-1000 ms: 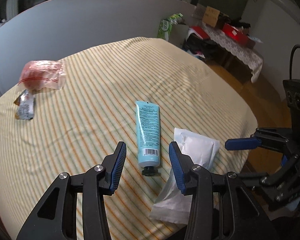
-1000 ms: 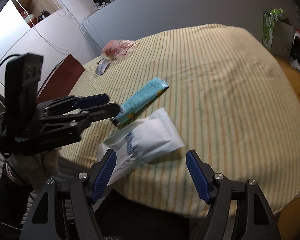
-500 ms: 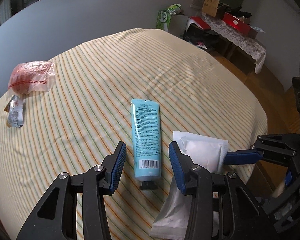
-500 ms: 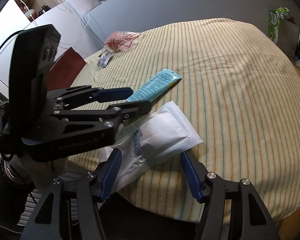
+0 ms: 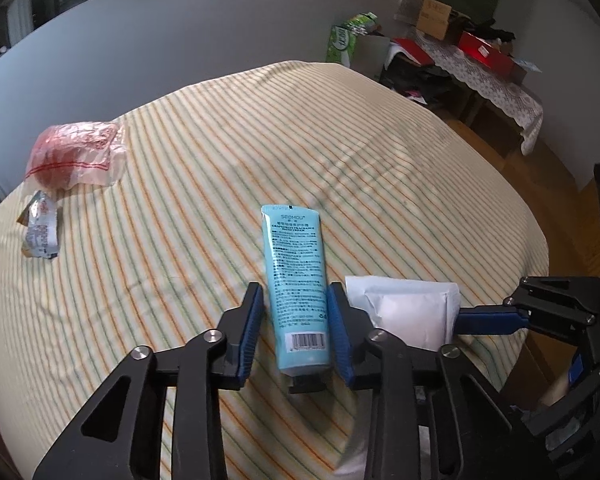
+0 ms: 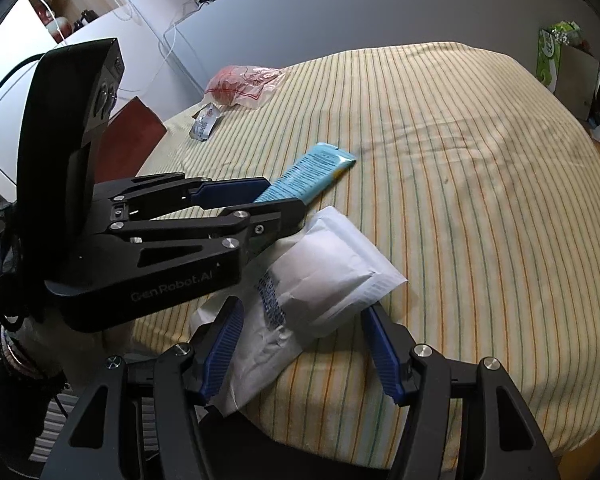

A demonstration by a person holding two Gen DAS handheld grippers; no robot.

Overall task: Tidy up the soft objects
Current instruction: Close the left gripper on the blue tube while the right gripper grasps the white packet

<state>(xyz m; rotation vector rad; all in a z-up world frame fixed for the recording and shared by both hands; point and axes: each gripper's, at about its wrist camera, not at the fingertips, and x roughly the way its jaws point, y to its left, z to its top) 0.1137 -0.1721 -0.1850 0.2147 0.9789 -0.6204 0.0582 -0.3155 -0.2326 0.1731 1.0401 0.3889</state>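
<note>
left tool (image 5: 296,334) closing around blue tube (image 5: 298,280) on striped table (image 5: 380,168), pads not clearly pressing, right tool (image 6: 300,344) apart astride white pouch (image 6: 324,280) at near edge, red bag (image 5: 76,154) far left

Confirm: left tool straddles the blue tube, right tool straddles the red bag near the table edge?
Not quite. The right tool straddles the white pouch at the near table edge, as the right wrist view shows. The red bag lies untouched at the far side. The left tool does straddle the blue tube, jaws closing.
</note>
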